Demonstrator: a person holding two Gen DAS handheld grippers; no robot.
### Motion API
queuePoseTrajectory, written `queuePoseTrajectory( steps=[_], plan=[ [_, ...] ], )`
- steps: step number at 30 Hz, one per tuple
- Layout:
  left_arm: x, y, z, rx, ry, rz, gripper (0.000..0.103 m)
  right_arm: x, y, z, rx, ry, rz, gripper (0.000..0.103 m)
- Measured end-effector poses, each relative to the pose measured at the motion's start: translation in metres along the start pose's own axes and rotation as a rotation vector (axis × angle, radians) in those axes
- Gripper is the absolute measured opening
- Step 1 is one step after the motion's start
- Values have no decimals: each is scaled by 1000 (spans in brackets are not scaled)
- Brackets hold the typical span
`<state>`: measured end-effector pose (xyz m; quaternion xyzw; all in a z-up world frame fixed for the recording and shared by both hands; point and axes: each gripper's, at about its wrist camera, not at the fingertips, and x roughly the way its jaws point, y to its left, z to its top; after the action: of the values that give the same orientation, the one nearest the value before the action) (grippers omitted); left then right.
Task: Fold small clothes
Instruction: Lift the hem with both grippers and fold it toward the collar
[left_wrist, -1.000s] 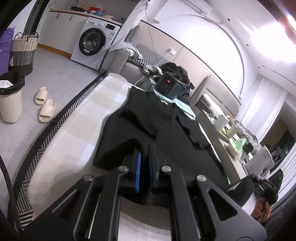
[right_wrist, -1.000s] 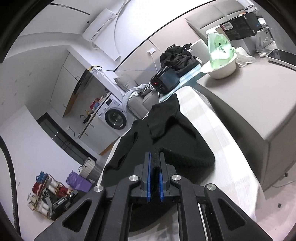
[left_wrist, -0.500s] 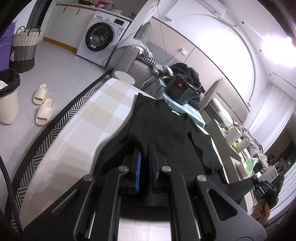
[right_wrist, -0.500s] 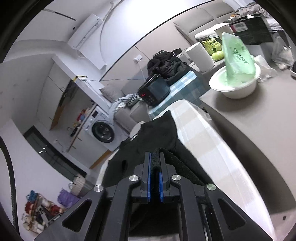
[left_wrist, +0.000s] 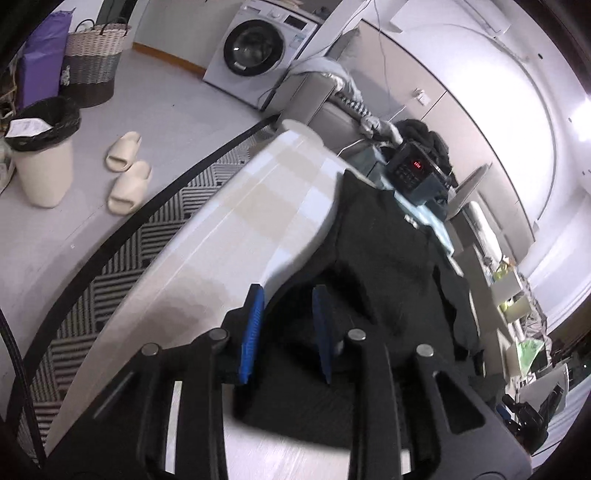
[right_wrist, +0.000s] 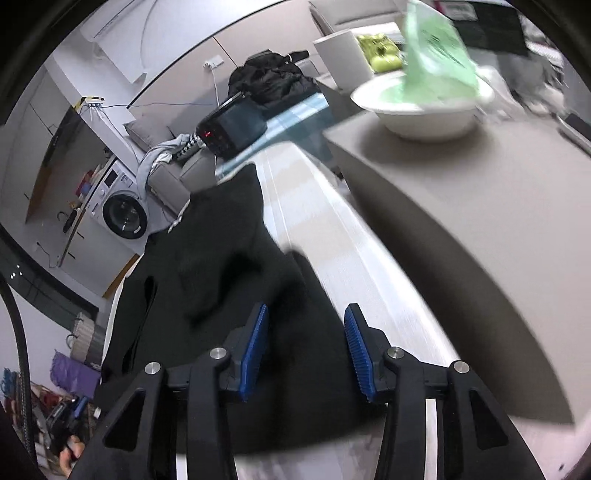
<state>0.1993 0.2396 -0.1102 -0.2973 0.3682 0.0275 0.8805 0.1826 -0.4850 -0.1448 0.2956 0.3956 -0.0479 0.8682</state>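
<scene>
A black knit garment (left_wrist: 388, 266) lies along the checked cream table (left_wrist: 258, 206), its near part doubled over itself. My left gripper (left_wrist: 286, 295) is open just above the garment's near left edge, blue pads apart and empty. In the right wrist view the same garment (right_wrist: 221, 258) spreads to the left. My right gripper (right_wrist: 306, 314) is open above its near right edge, holding nothing.
A black appliance with red digits (left_wrist: 413, 170) stands at the table's far end on a blue cloth. A grey counter (right_wrist: 480, 206) with a white bowl (right_wrist: 424, 110) lies to the right. Slippers (left_wrist: 127, 181), a bin (left_wrist: 40, 151) and a washing machine (left_wrist: 255, 55) are on the left.
Both grippers were shut on the garment's near edge and carried it forward over itself. Now both have opened and let the cloth go onto the table.
</scene>
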Motion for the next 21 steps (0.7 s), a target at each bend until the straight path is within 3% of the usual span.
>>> queuePoseTrajectory(
  steps=[2, 4, 8, 17, 21],
  plan=[
    [-6, 6, -12, -1, 24, -2, 25, -15, -8, -18, 17, -5, -3, 45],
    [-11, 8, -24, 1, 61, 4, 30, -21, -16, -32, 38, 32, 1, 51],
    [-15, 17, -49, -31, 145, -20, 30, -19, -25, -53, 81, 101, 25, 51],
    [-22, 13, -83, -105, 226, -91, 33, -5, -15, -64, 90, 149, 134, 51],
    [-6, 8, -85, -122, 257, -92, 34, 4, -12, -62, 109, 156, 165, 51]
  ],
)
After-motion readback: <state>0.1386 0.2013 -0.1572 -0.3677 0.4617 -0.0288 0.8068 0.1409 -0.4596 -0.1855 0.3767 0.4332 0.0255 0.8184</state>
